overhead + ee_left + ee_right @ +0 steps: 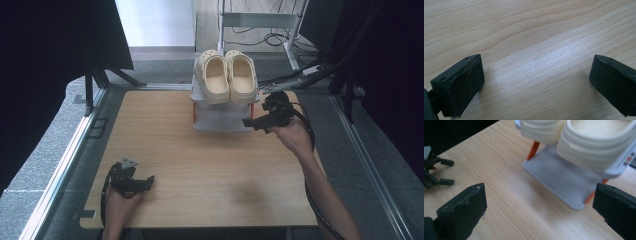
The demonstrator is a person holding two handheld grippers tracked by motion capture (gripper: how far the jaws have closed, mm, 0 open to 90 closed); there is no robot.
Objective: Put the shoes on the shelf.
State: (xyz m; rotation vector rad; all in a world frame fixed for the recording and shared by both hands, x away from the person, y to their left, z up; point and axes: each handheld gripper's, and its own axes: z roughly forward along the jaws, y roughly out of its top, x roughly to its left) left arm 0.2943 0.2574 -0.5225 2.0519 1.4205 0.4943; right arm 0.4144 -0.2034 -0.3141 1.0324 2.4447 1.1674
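Note:
A pair of cream clogs (227, 76) stands side by side, toes away from me, on the top shelf of a small grey rack (220, 121) with orange legs at the back middle of the wooden table (200, 165). My right gripper (255, 118) is open just off the rack's right front corner. In the right gripper view its jaws (539, 195) frame the empty lower shelf (559, 177), with the clogs (594, 142) above. My left gripper (148, 182) rests low at the table's front left, open (536, 82) over bare wood and holding nothing.
Black curtains (55, 45) hang on both sides. Behind the table stand a metal frame (260, 20) and loose cables (272, 37) on the grey floor. Metal rails (65, 165) run along the table's sides. The left gripper (435, 172) lies far off in the right gripper view.

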